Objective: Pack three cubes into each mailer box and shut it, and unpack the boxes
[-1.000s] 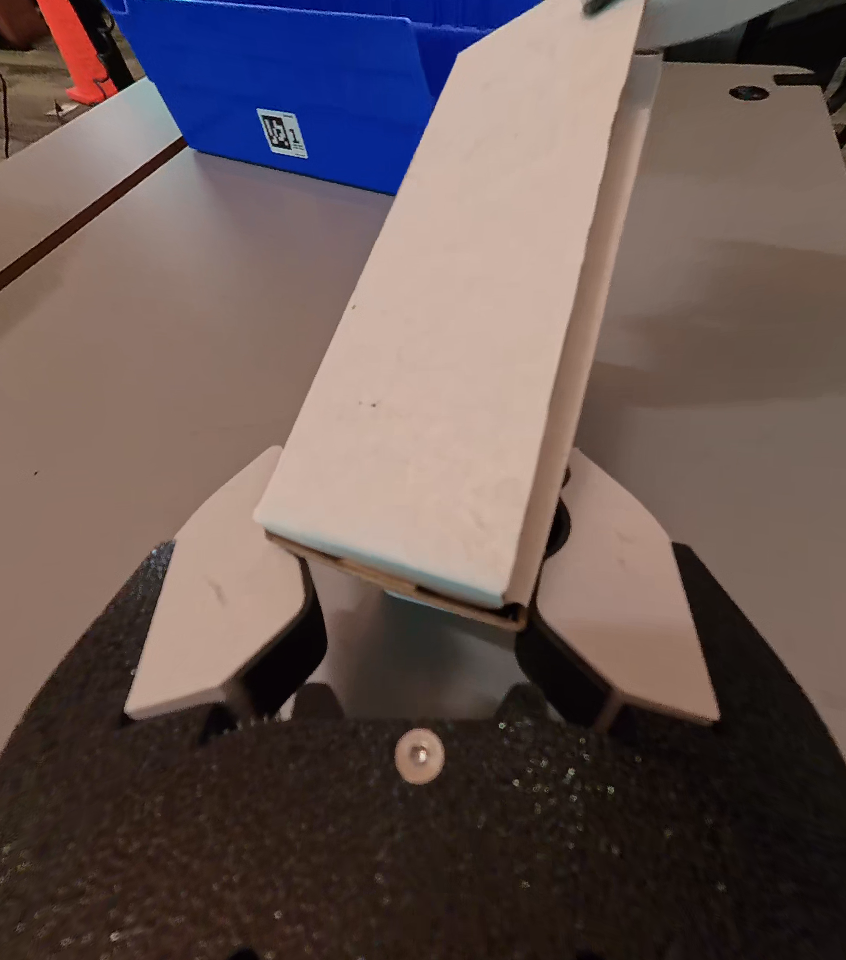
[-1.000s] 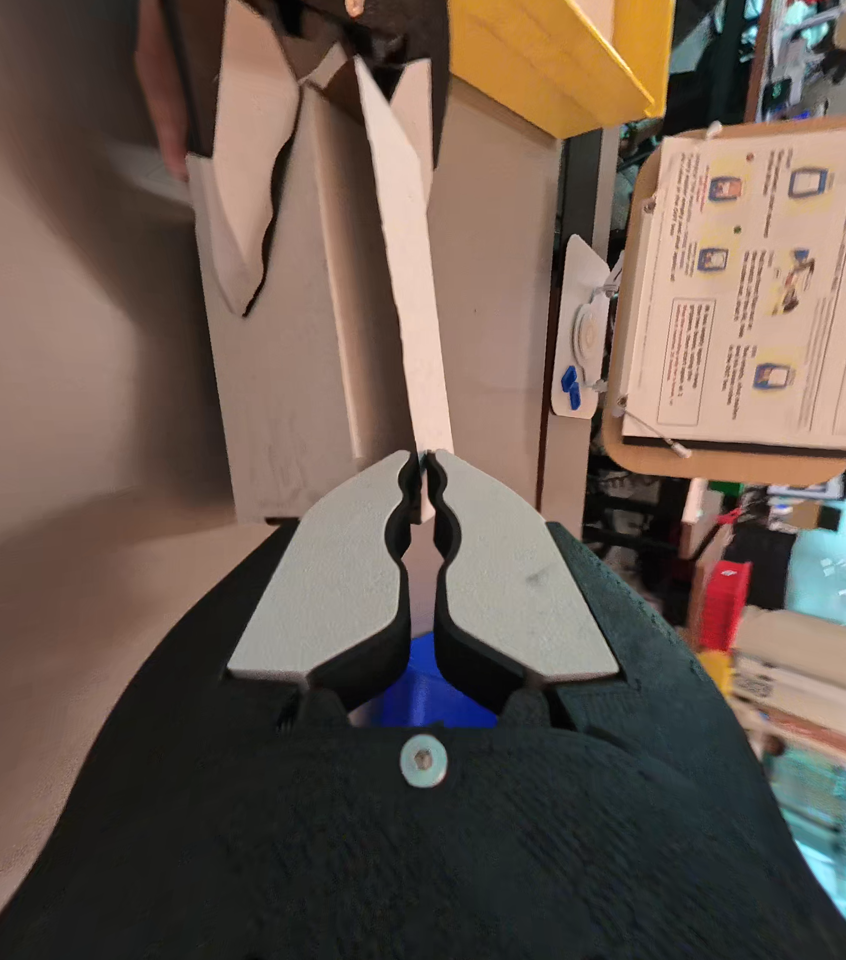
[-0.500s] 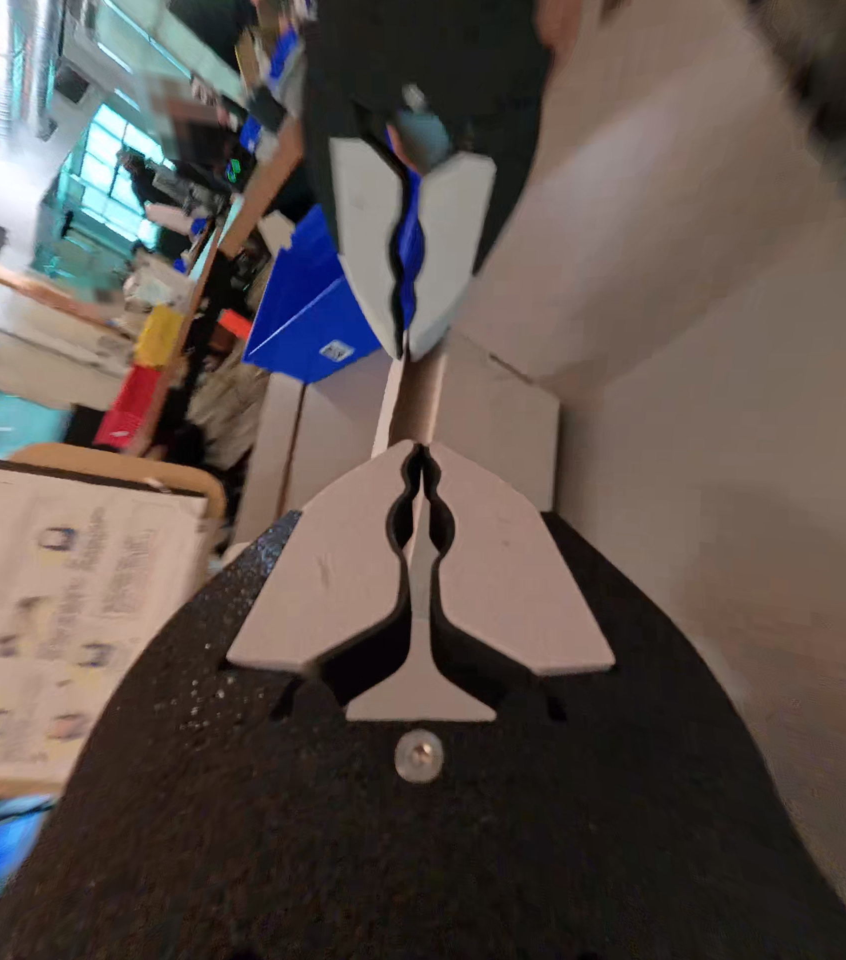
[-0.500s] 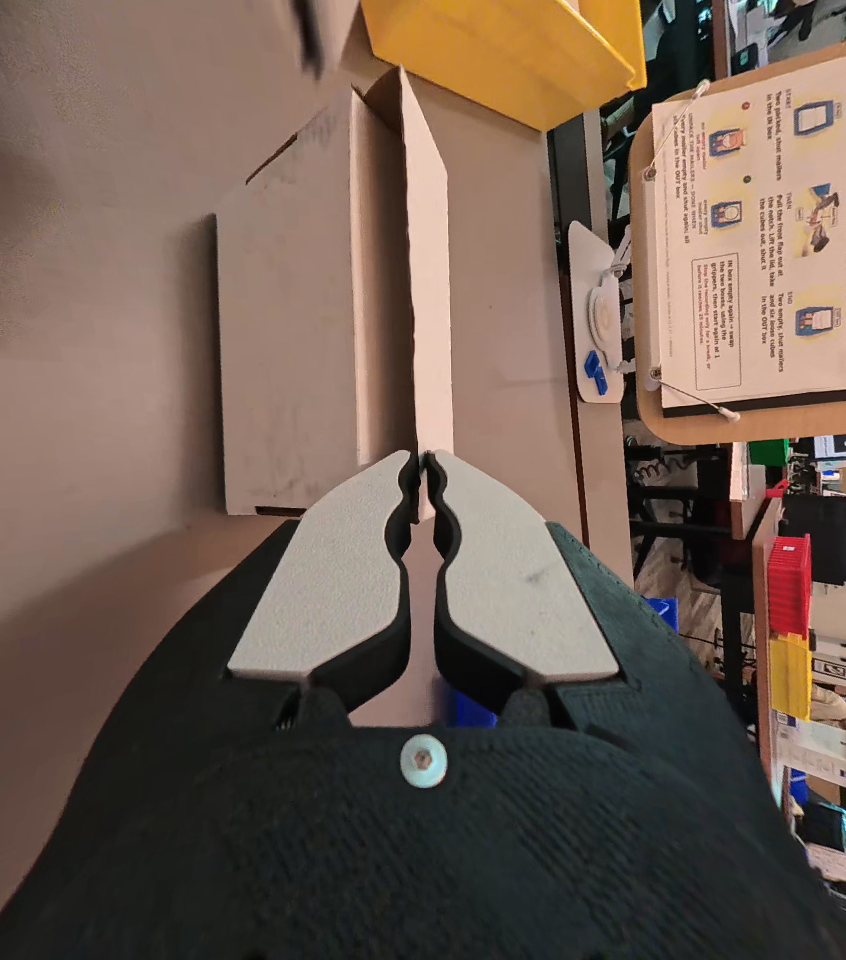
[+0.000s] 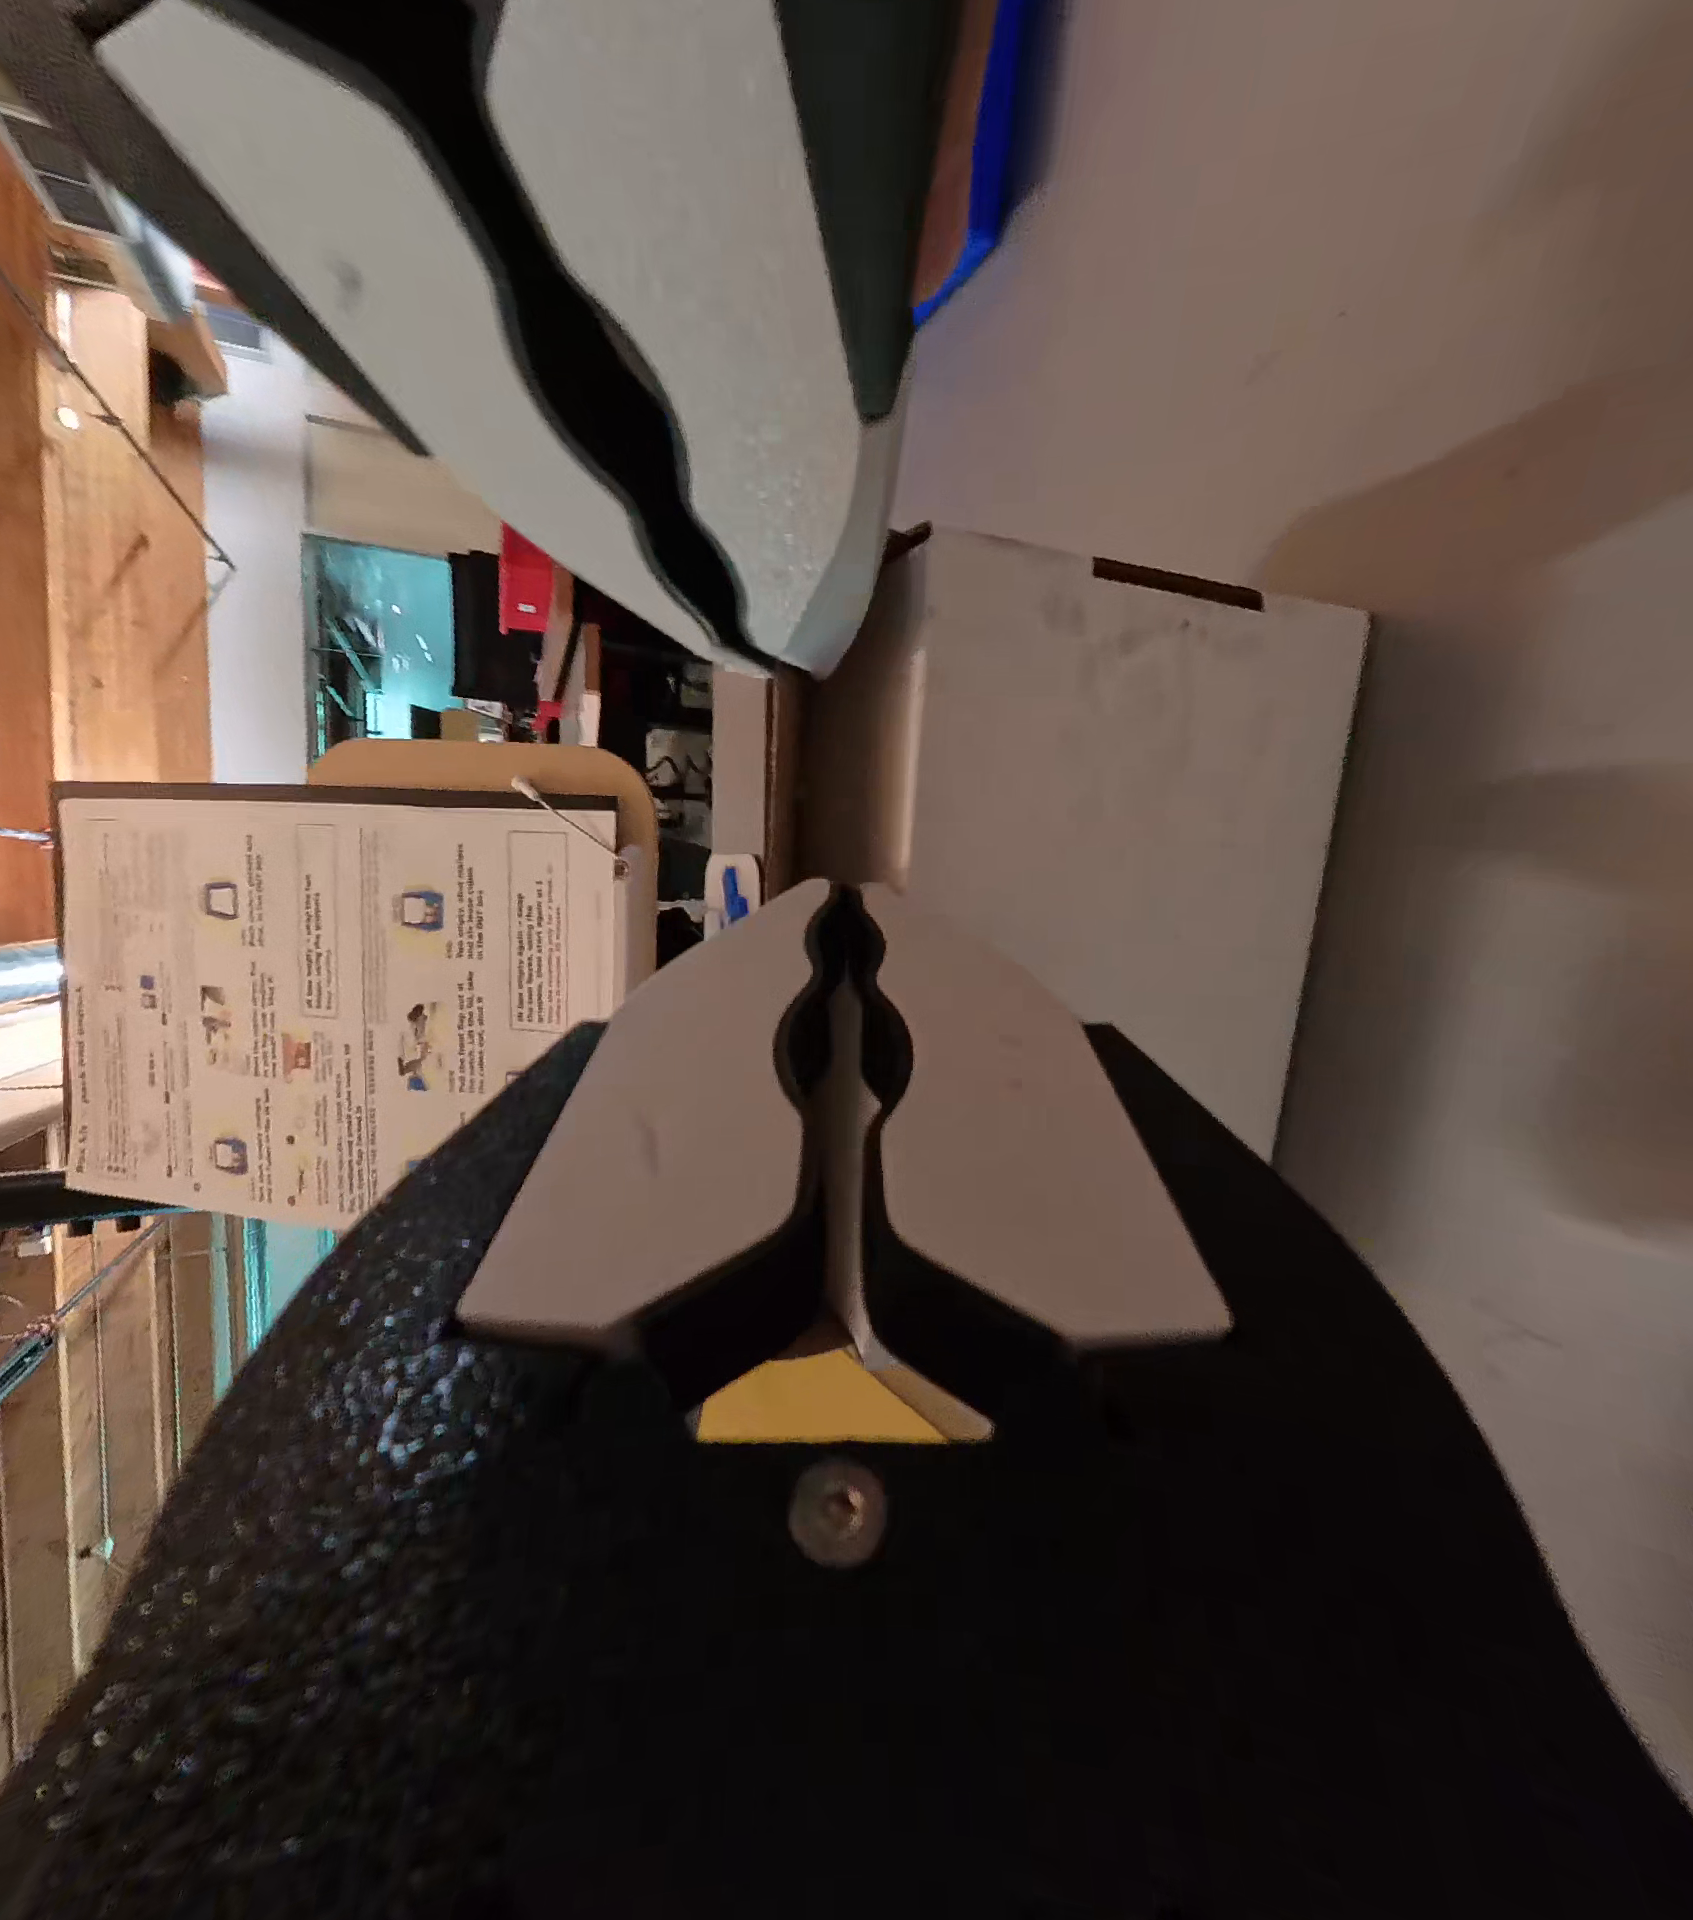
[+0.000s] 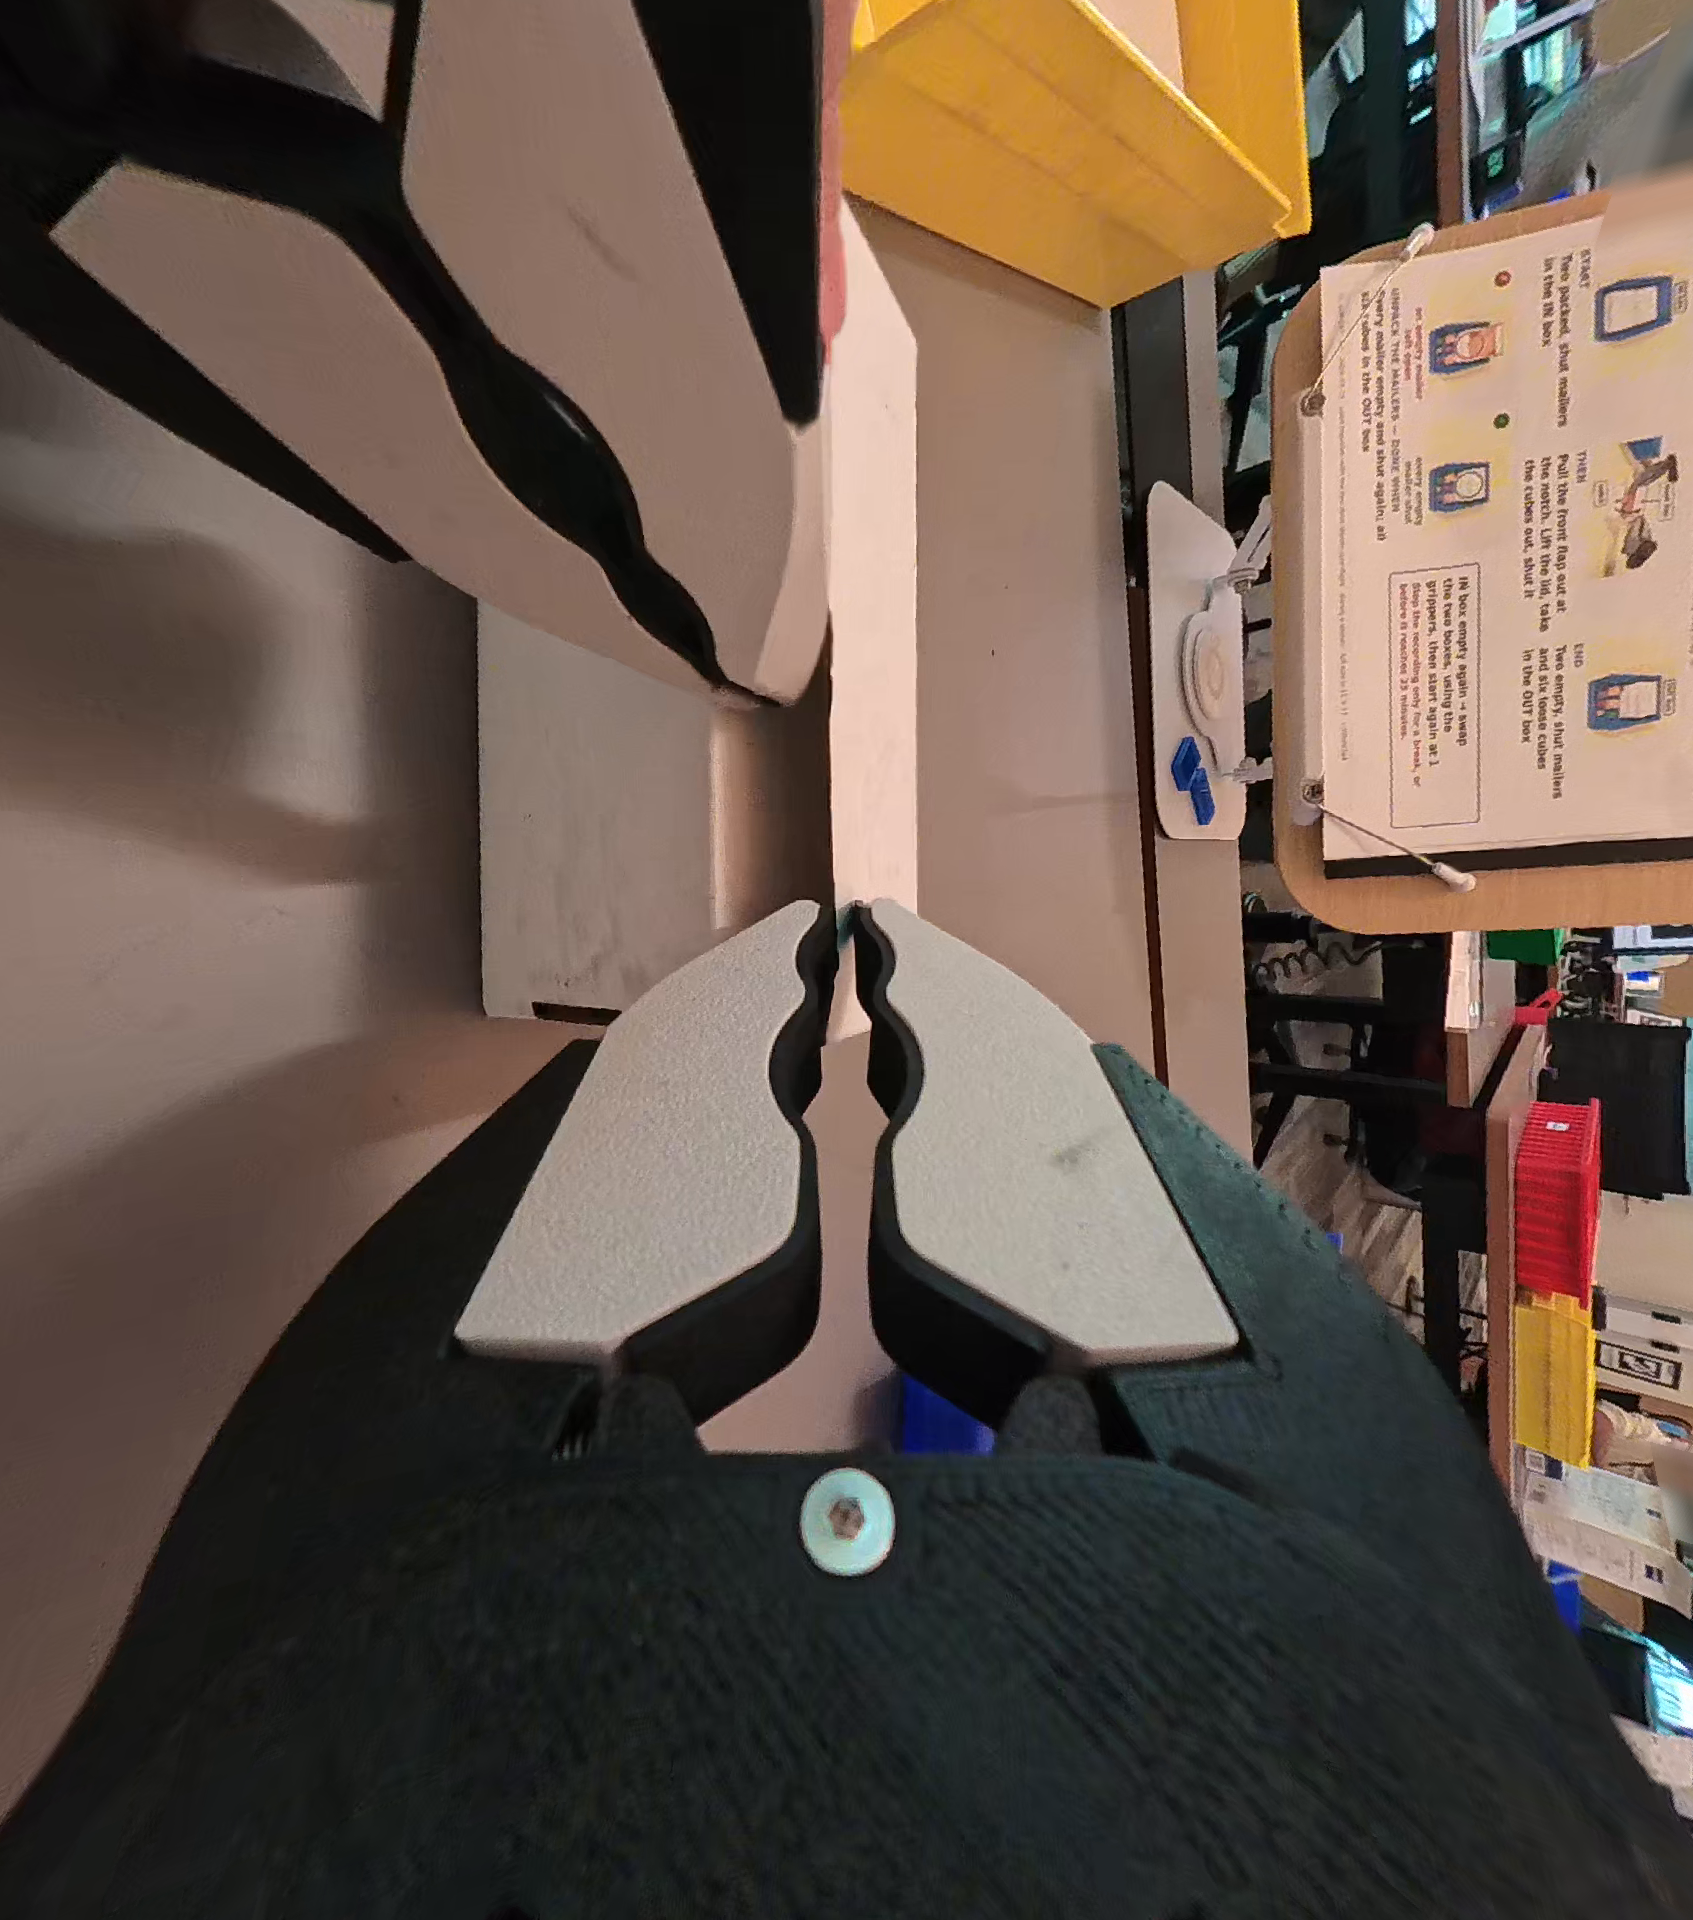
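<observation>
Yellow bin (image 6: 1081, 135) shows clearly from the right wrist only.

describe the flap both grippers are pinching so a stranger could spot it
Start at the grey table, where a flat white cardboard mailer box lies. Along one long side, a narrow white cardboard flap stands up on edge. Unlike the flat panel beside it, it is upright and clamped at both ends.

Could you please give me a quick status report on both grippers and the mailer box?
Left gripper shut on the flap of the mailer box. Right gripper shut on the same flap, opposite end. Box on the table. Nothing in the way.
</observation>
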Available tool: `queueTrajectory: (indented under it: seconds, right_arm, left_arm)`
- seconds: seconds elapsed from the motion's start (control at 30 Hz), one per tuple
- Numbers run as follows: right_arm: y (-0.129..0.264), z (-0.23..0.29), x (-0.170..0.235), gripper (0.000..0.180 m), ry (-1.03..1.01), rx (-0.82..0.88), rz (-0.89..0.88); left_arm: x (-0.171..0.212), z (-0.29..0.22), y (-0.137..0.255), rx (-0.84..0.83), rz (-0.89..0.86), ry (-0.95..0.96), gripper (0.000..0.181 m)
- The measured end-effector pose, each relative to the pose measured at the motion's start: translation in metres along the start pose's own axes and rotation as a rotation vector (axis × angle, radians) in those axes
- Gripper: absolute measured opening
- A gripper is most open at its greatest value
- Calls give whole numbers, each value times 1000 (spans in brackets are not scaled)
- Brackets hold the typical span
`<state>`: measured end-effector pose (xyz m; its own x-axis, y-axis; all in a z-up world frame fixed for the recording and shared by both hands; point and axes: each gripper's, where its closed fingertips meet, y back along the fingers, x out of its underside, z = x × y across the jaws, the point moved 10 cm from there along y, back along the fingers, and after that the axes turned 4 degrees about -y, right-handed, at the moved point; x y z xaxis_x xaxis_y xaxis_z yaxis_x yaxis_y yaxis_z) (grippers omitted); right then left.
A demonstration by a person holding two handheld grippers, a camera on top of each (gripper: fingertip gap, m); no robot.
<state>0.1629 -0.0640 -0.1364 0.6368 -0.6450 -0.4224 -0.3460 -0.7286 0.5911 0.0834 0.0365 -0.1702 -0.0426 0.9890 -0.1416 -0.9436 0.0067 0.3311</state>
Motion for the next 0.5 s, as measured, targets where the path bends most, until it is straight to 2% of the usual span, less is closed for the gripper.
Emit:
queueTrajectory:
  seconds: [0.03, 0.07, 0.1, 0.13, 0.2, 0.23, 0.33, 0.4, 0.5]
  right_arm:
    - [-1, -1, 0, 3, 2, 0, 13]
    - [-2, -4, 1, 3, 6, 10, 35]
    - [-2, -9, 1, 2, 2, 63, 43]
    - [1, -17, 0, 2, -12, 128, 14]
    - [10, -28, -4, 2, -89, 49, -11]
    - [11, -30, -3, 2, -81, 37, 20]
    - [7, -28, 4, 2, -60, 40, 26]
    - [6, -22, 8, 2, -87, -4, -22]
    - [4, -10, 10, 3, -43, -11, -27]
  left_arm:
    - [-2, 0, 1, 19, 5, -26, 0]
    - [-3, -3, 0, 66, 2, -53, 0]
    - [-3, -16, -5, 249, 14, -63, 0]
    - [-2, -30, -15, 268, 51, -63, 0]
    - [-6, -42, -13, 74, 22, -203, 0]
    - [-13, -36, -5, 51, -24, -193, 0]
    - [-22, -10, 10, 28, -157, 50, 0]
    - [-14, 0, 8, -42, -126, 92, 0]
    - [0, 2, 1, -56, -71, 205, 0]
